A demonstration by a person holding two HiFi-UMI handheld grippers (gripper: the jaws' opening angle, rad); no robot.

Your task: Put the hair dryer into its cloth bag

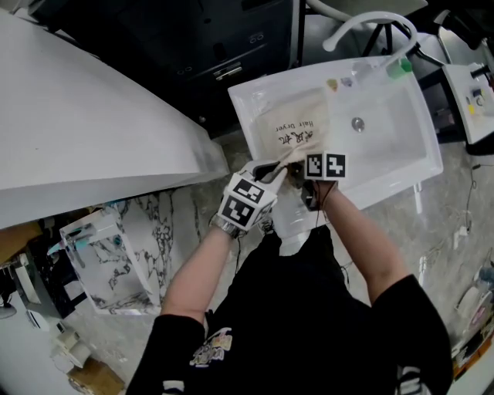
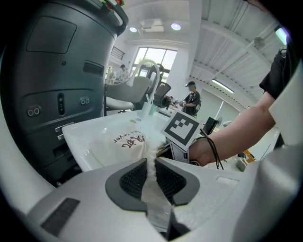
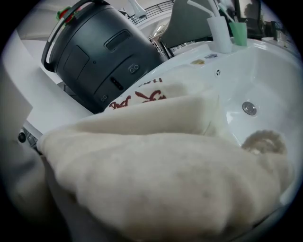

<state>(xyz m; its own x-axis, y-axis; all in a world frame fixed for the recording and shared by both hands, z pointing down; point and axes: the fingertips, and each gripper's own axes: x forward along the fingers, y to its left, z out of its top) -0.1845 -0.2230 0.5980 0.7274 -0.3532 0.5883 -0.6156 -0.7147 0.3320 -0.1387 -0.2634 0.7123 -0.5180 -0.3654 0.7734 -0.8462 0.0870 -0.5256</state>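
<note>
The cream cloth bag (image 1: 297, 127), with red and dark print on it, lies in the white sink (image 1: 401, 131). My left gripper (image 1: 270, 171) holds the bag's near edge. In the left gripper view its jaws (image 2: 152, 176) are pinched on a fold of the cloth (image 2: 125, 142). My right gripper (image 1: 312, 181) is just right of it at the bag's mouth. Bulging cloth (image 3: 165, 179) fills the lower half of the right gripper view and hides those jaws. I cannot make out the hair dryer itself.
The drain (image 1: 357, 123) is at the sink's middle. A curved white faucet (image 1: 370, 23) and a green cup (image 1: 399, 68) stand at its far rim. A dark grey machine (image 3: 104, 52) stands beyond the sink. A white counter (image 1: 77, 116) runs along the left.
</note>
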